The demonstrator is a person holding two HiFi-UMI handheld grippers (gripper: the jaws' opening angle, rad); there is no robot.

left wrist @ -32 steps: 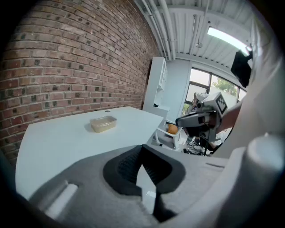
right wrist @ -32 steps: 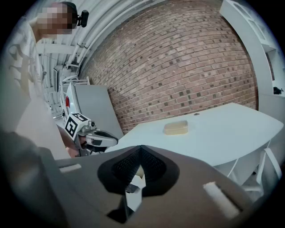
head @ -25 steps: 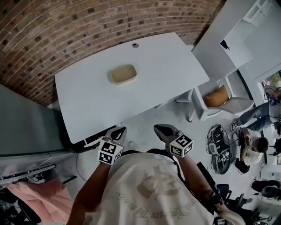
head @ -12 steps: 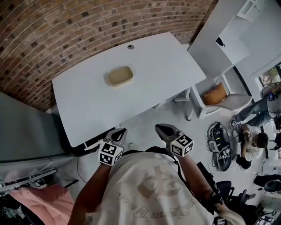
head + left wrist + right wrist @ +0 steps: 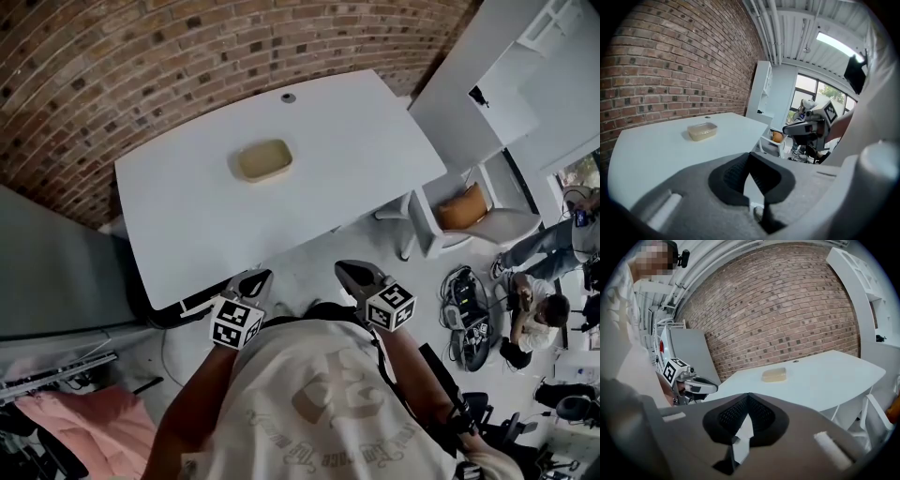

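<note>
White worktop (image 5: 356, 169) ahead, plastic container (image 5: 262, 159) at twelve o'clock. Left hand-held gripper (image 5: 254, 280) and right hand-held gripper (image 5: 351, 273) hang well short, pressed together, empty; closing in comes first, I'd judge.

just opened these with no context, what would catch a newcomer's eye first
First, the small clear container with pale contents, alone toward the far side of the white table that stands against the brick wall. Next, close to the person, the left gripper and right gripper hang short of the table's near edge, each with its jaws together and nothing between them.
</note>
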